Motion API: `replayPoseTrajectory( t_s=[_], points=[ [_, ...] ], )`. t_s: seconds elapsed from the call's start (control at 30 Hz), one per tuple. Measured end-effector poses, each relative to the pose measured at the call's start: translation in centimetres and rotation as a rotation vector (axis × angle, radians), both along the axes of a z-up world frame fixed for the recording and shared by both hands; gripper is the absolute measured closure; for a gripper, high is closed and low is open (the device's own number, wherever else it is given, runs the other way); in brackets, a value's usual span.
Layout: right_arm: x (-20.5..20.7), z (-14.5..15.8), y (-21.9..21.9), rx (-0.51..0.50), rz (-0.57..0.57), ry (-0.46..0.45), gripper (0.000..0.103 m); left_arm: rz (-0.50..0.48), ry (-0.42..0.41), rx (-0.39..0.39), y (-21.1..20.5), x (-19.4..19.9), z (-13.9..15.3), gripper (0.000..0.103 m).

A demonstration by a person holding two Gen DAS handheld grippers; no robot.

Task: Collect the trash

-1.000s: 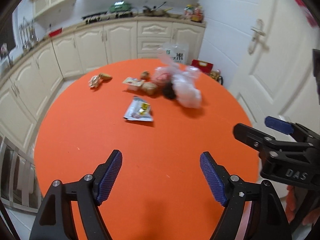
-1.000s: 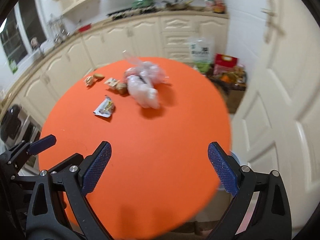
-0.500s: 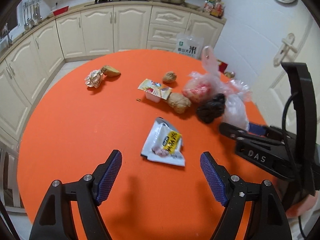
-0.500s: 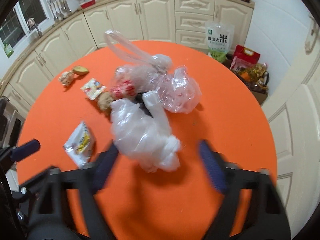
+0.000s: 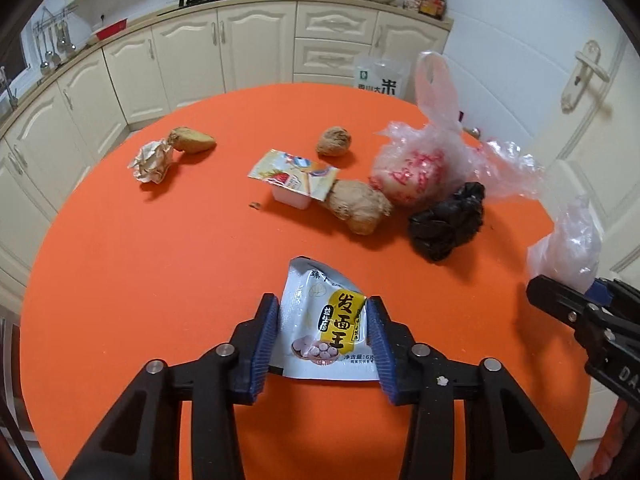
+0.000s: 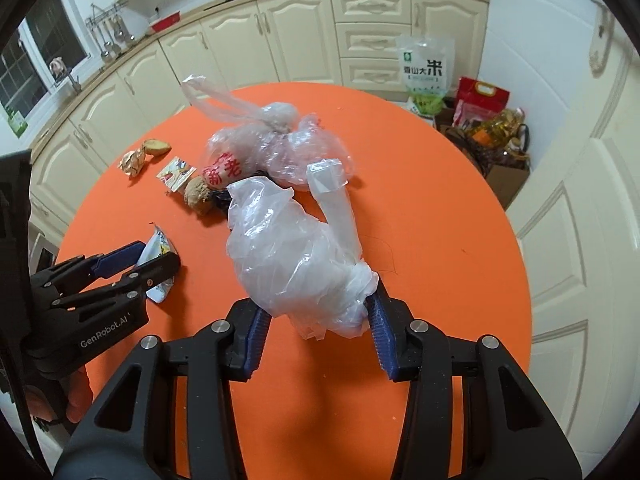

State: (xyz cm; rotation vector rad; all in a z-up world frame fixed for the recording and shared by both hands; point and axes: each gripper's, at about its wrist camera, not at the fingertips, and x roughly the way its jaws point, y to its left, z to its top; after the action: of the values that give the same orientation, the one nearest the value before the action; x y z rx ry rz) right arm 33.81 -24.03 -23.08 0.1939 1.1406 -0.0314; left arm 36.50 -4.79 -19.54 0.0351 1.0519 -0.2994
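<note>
On the round orange table [image 5: 140, 280], my left gripper [image 5: 322, 340] has its blue pads on both sides of a white and yellow snack packet [image 5: 328, 332], touching its edges. It also shows in the right wrist view [image 6: 132, 260]. My right gripper [image 6: 318, 326] has its pads around a crumpled clear plastic bag [image 6: 296, 252]. Further back lie a black bag [image 5: 448, 220], a clear bag with red print [image 5: 412, 168], a ginger root [image 5: 358, 206], a small cup with foil lid [image 5: 292, 184], a brown ball [image 5: 334, 142] and crumpled paper [image 5: 150, 160].
Cream kitchen cabinets [image 5: 256, 40] curve behind the table. A white door [image 6: 580, 180] stands to the right. A rice bag [image 6: 424, 68] and boxes [image 6: 484, 120] sit on the floor past the table's far edge.
Both grippers have moved forward over the table. The left one has narrowed around the snack packet, the right one around the clear bag.
</note>
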Motion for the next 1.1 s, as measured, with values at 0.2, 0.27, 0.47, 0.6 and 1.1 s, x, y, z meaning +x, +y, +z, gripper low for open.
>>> replayPoseTrajectory(
  t_s=[0.2,0.27,0.47,0.6,1.1],
  points=[
    [-0.7,-0.2,-0.8,0.01,-0.03,0.011,0.06,-0.02,-0.023,0.004,-0.8,-1.2,1.0,0.087],
    [-1.2,-0.1,-1.1,0.012,-0.035,0.008,0.06,-0.047,-0.008,-0.009,-1.0,-1.8,1.6,0.087],
    [-3.4,0.7,-2.3,0.017,-0.062,-0.012,0.06,-0.044,-0.031,0.029,-2.4,-3.6,1.8,0.089],
    [-4.7,1.2,-2.8,0.007,-0.07,-0.018,0.06,-0.011,-0.04,0.017,-0.7,-4.2,2.5,0.074],
    [-3.6,-0.6,-1.1,0.061,-0.03,0.019,0.06,0.037,0.026,0.035,1.3,-3.6,0.8,0.043]
  ],
)
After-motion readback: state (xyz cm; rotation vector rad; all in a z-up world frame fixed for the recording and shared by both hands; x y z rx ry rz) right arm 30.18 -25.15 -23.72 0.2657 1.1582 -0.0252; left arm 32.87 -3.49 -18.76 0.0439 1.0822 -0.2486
